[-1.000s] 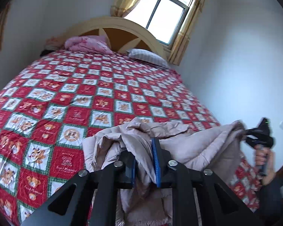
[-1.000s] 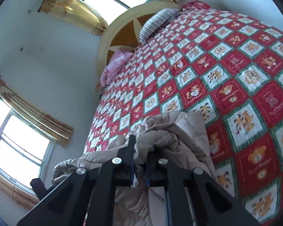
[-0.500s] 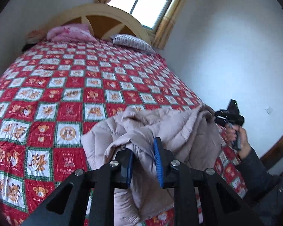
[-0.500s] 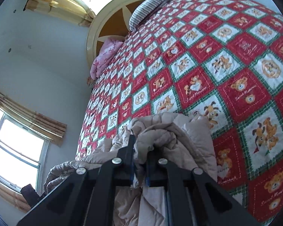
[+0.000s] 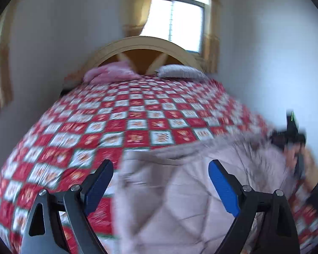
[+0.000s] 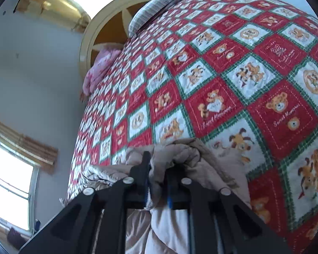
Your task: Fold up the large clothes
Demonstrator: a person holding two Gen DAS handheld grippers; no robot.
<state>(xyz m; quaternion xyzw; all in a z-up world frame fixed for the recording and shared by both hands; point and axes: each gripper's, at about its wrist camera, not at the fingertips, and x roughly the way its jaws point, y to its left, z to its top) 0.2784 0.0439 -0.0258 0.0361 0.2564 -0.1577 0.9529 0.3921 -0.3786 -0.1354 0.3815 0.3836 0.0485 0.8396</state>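
Left wrist view, motion-blurred. Left gripper (image 5: pixel 161 182) spread wide, nothing between its blue pads (image 5: pixel 222 187). Pale quilted coat (image 5: pixel 193 190) lies on the foot of the red checked bedspread (image 5: pixel 137 114), its lower part cut off by the frame edge. Far right: the other gripper and a hand (image 5: pixel 309 167) at the coat's edge, smeared. Pillows (image 5: pixel 180 72) at the headboard, detail lost.

Right wrist view, sharp. Right gripper (image 6: pixel 158 182) clamped on a bunched fold of the coat (image 6: pixel 180 150); pads mostly buried in fabric. Coat trails down out of frame.
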